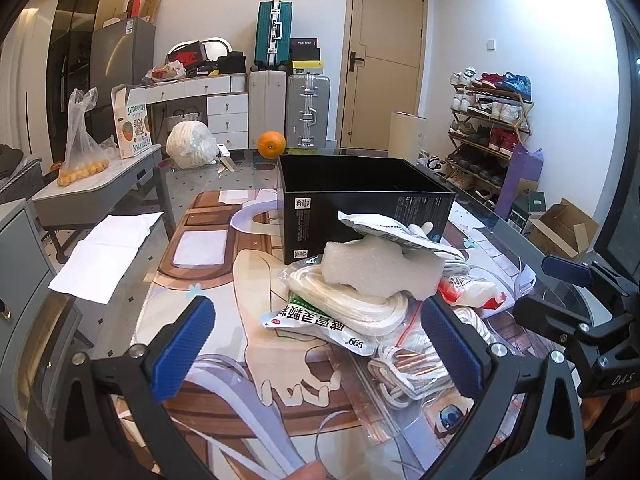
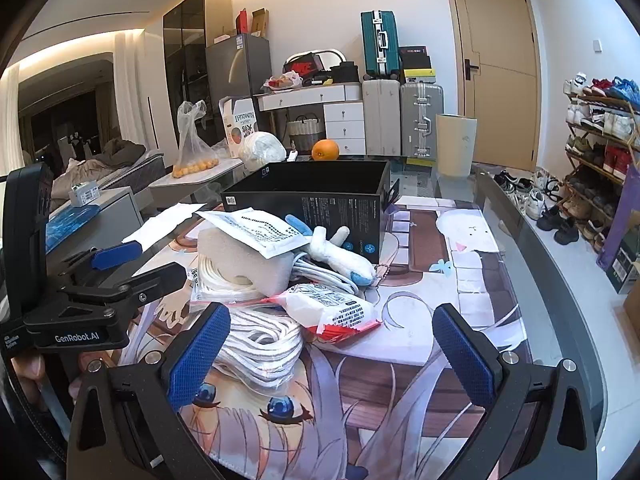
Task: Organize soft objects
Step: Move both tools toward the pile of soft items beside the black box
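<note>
A heap of soft things lies on the picture mat in front of an open black box. It holds a white foam block, a flat white packet on top, bagged white rope, a green-and-white snack packet, a loose rope coil, a red-and-white packet and a white-and-blue plush toy. My left gripper hovers open at the heap's near left side. My right gripper hovers open over the coil and the red-and-white packet. Neither touches anything.
An orange and a white bagged bundle sit behind the box. A paper sheet lies at the table's left edge. A side table with a bag of small fruit stands left, a shoe rack right.
</note>
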### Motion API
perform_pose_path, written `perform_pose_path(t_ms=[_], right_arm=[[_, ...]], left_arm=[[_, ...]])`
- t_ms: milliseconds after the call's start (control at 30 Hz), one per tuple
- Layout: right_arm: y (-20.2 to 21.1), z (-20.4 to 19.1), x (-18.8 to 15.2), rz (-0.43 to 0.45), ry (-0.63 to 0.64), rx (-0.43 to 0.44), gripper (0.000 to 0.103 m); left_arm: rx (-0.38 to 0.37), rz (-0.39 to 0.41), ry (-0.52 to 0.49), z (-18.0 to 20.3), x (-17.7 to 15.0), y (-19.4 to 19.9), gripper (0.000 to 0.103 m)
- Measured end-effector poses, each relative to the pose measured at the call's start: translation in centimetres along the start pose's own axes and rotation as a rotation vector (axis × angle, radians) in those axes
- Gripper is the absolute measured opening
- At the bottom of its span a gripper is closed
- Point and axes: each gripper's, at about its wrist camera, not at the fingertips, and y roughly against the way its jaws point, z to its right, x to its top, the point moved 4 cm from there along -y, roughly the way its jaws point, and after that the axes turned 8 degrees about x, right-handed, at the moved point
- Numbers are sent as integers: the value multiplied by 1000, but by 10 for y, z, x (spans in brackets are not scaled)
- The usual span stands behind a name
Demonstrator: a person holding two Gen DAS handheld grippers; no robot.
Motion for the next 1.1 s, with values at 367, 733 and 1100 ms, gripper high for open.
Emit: perform_pose_path(t_ms=[367,733,1100], right_arm=[[-6,9,0,-16,-25,-8,103],[-10,13,0,-35,-27,-16,103],[-12,17,-1,-42,-46,-8,103]], left_arm=[[5,-2,-8,-2,2,-2,103],[7,-9,-25,-1,2,-3,103],[15,-20,-29,1,3,-6,103]])
